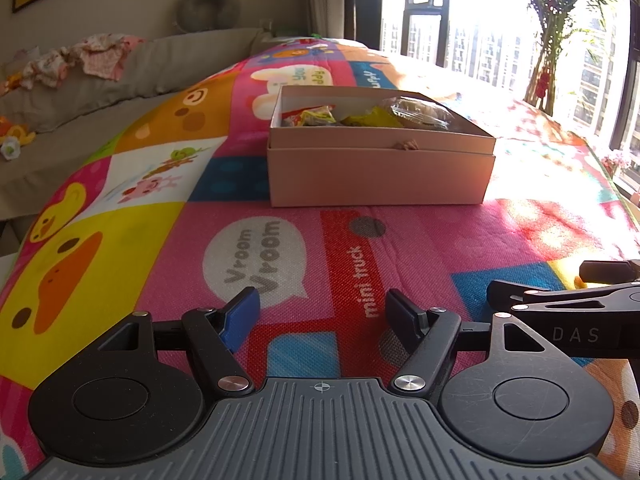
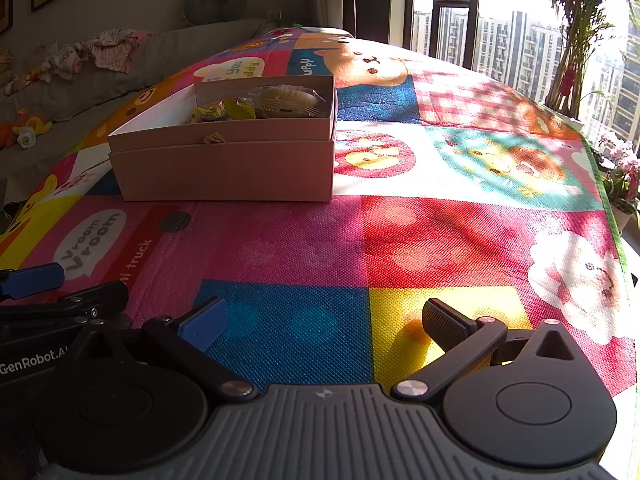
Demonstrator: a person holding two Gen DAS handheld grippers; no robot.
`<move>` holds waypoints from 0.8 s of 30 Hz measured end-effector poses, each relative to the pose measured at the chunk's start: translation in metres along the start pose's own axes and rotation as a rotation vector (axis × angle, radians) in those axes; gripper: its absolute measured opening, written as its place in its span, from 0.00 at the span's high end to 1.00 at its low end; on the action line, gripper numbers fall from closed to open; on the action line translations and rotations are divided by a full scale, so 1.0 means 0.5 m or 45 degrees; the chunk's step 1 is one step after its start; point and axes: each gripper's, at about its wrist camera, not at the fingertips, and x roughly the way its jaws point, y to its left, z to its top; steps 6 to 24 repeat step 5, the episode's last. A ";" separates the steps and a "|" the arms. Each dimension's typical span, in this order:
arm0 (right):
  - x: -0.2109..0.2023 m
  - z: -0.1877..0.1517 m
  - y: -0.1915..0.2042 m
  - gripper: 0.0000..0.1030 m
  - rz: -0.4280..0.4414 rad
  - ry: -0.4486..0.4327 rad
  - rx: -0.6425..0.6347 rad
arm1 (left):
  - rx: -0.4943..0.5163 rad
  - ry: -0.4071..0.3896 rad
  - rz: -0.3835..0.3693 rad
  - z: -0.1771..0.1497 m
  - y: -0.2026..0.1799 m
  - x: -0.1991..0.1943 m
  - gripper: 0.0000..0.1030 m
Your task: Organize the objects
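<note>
An open beige cardboard box [image 1: 380, 168] stands on the colourful play mat [image 1: 160, 248]. It holds snack packets [image 1: 308, 116] and a clear-wrapped pastry [image 1: 420, 114]. In the right wrist view the box [image 2: 224, 168] is at upper left, with the pastry [image 2: 288, 98] and yellow packets [image 2: 224, 112] inside. My left gripper [image 1: 322, 312] is open and empty, low over the mat in front of the box. My right gripper [image 2: 324, 320] is open and empty, to the right of the left one. Each gripper shows at the edge of the other's view.
A grey sofa [image 1: 100, 80] with baby clothes [image 1: 80, 60] and small toys [image 1: 16, 136] runs along the left. Large windows and a potted palm [image 2: 576, 40] stand at the right. Potted flowers [image 2: 620, 172] sit past the mat's right edge.
</note>
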 end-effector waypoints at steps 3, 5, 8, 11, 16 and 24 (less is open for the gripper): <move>0.000 0.000 0.000 0.00 0.000 0.000 0.000 | -0.001 0.000 -0.001 0.000 0.001 0.000 0.27; 0.000 0.000 0.000 0.00 0.000 0.000 0.000 | -0.001 0.000 -0.001 0.000 0.001 0.000 0.27; 0.000 0.000 0.000 0.00 0.000 0.000 0.000 | -0.001 0.000 -0.001 0.000 0.001 0.000 0.27; 0.000 0.000 0.000 0.00 0.000 0.000 0.000 | -0.001 0.000 -0.001 0.000 0.001 0.000 0.27; 0.000 0.000 0.000 0.00 0.000 0.000 0.000 | -0.001 0.000 -0.001 0.000 0.001 0.000 0.27; 0.000 0.000 0.000 0.00 0.000 0.000 0.000 | -0.001 0.000 -0.001 0.000 0.001 0.000 0.27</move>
